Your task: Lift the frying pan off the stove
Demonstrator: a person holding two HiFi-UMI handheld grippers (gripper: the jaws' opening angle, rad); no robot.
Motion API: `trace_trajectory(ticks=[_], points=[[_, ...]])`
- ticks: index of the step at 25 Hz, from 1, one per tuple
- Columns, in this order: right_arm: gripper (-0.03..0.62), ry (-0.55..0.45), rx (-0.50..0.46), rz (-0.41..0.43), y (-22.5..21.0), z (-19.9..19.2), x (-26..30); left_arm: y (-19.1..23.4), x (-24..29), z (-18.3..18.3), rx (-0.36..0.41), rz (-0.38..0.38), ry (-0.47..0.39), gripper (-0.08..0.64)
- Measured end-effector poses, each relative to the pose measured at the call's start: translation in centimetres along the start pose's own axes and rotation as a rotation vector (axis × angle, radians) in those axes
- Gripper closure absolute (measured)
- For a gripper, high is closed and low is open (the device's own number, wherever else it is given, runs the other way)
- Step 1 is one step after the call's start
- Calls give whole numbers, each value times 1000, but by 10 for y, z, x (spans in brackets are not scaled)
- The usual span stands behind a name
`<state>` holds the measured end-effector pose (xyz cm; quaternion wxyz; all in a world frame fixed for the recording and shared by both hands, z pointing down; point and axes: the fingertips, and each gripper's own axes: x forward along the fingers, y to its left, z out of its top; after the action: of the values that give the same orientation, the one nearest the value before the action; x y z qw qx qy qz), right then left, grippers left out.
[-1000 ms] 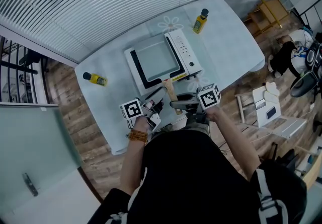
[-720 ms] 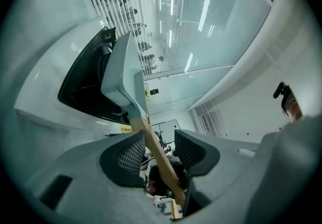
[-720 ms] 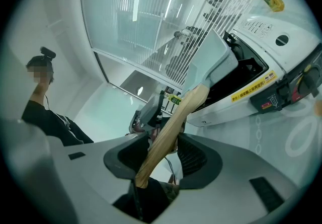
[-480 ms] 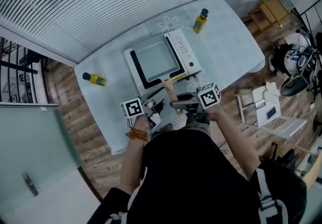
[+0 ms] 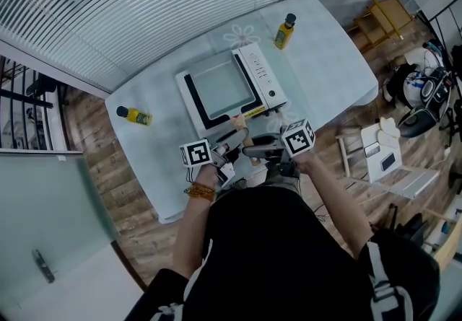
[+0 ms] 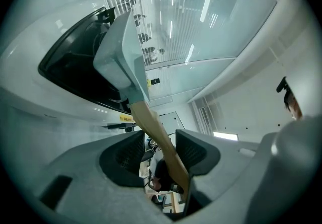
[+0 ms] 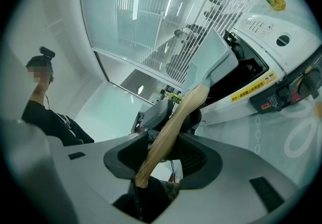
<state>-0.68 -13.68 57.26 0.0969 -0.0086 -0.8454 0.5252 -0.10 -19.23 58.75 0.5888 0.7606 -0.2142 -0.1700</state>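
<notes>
A grey square frying pan sits on the white tabletop stove. Its wooden handle points toward me. My right gripper comes in from the right and is shut on the handle near its free end. My left gripper reaches in from the left. Its jaws have just been opening, and the handle runs between them close to the right pad, with a gap on the left. The pan's wall rises above the stove's black top.
The stove stands on a pale blue table. A yellow bottle stands behind the stove and another lies at the left. A white stool and clutter stand on the floor to the right. A person stands nearby.
My left gripper has moved right, from beside the handle to around it. The right gripper and the pan have stayed put.
</notes>
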Motion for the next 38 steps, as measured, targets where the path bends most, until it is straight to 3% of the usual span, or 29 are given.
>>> trace_trajectory(ticks=[16,21,38], points=[[407,-14,-54,-9,3,0,0,-2,-2,1,11,12,-21,374],[405,-50,-61,8,12,5,-2,-10,-2,2,-25,-4,-32,374],[397,-70,-60,13,26,15,-1,-21,-5,9,-15,18,-1,367]])
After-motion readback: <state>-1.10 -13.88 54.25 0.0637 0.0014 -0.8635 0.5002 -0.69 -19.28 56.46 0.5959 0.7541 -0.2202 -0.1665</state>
